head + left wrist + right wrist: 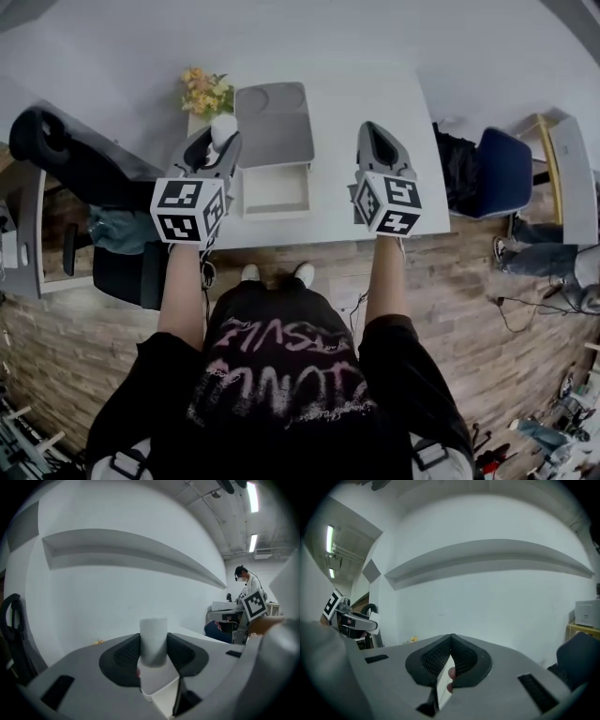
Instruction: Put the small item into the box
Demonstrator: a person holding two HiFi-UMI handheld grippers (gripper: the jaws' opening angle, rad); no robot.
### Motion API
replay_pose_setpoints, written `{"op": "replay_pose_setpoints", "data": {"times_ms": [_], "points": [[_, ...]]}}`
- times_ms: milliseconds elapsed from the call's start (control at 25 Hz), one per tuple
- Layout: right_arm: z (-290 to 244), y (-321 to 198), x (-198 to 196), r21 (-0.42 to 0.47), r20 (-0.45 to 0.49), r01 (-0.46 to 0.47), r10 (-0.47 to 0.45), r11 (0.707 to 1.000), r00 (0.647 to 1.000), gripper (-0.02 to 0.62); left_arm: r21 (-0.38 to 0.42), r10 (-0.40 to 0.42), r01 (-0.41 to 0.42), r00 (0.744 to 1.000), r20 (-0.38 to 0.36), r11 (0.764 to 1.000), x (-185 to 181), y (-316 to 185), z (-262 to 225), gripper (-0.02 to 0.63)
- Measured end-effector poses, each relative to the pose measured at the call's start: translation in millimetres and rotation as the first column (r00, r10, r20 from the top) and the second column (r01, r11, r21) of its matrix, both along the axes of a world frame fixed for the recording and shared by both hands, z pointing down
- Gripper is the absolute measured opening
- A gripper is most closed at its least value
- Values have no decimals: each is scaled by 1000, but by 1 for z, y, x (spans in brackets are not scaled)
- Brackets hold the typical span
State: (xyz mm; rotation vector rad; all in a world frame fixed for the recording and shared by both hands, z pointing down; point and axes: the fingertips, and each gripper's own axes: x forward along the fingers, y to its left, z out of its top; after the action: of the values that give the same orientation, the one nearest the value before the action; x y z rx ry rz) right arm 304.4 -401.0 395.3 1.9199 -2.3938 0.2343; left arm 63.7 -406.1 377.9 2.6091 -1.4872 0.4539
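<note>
A small white cylinder is clamped between the jaws of my left gripper, held in the air over the table's left part, just left of the box. In the left gripper view the cylinder stands upright between the black pads, with a white box corner showing below. The box is a white open tray lying on the white table, its grey lid folded back behind it. My right gripper hovers to the box's right, shut on nothing; its tips meet.
Yellow flowers stand at the table's back left corner. A black office chair is on the left, a blue chair on the right. The table's near edge runs in front of the person's feet. A person works at a far desk.
</note>
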Motion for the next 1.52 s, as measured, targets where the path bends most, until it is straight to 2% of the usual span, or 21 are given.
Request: {"op": "replay_pose_setpoints", "data": {"times_ms": [400,640,800,1000,1200,1520], "points": [[0,-17,-27,12,-8,89,-88,996,996,9,21,-86,86,996,-19,996,-24,4,-4,173],[-8,-17,-31,40,-27,100,-99,994,995,9,35,-96,97,995,-25,995,-25,4,-4,173],[-10,-17,-31,42,-22,102,-101,994,995,9,13,-73,73,997,-24,997,-16,6,1,173],[-10,-15,-30,41,-16,98,-98,994,995,11,-29,-32,32,999,-14,999,-3,4,13,173],[-5,-16,-27,37,-12,88,-88,995,996,11,-111,-1,2,1000,7,994,10,6,41,173],[7,-15,-21,15,-6,85,-85,996,996,11,-271,76,-56,995,66,961,29,18,94,175]]}}
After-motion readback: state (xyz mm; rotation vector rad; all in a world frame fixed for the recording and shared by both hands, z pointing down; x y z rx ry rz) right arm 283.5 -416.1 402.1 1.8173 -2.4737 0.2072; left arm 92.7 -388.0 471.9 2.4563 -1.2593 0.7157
